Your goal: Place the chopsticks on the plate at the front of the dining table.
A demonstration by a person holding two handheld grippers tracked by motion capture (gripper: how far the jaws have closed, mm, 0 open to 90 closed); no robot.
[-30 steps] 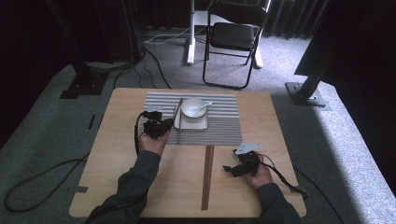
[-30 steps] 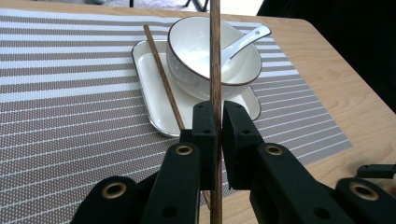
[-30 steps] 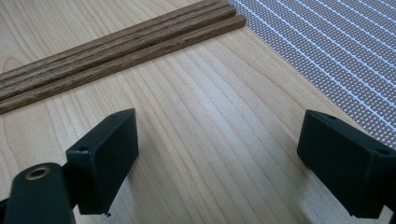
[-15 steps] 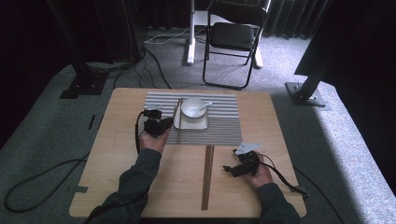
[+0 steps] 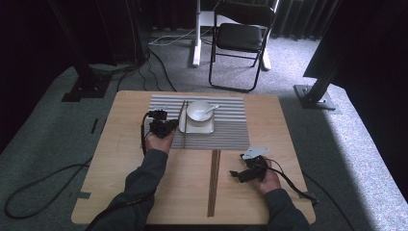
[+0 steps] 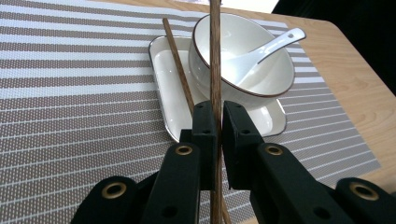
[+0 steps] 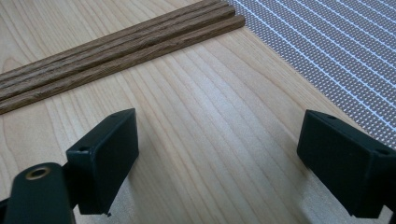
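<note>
Left hand-held gripper (image 6: pixel 215 119) clamped on chopstick (image 6: pixel 215 60), held over placemat (image 6: pixel 70 93) beside plate (image 6: pixel 166 70) and bowl (image 6: pixel 243 56). Thin stick, narrow grip: could pivot, strike bowl. Right hand-held gripper (image 7: pixel 217 140) wide open, empty, over worktop (image 7: pixel 187 116) near spare chopsticks (image 7: pixel 116 49).

Dark grey-green long sleeves (image 5: pixel 144 173) on both forearms. Both handheld grippers matte black plastic, blocky jaws, brass-coloured rivets (image 6: pixel 184 150). Right gripper (image 5: pixel 239 175) carries a grey three-cornered plate (image 5: pixel 254 152) and a black cable (image 5: pixel 291 180).
</note>
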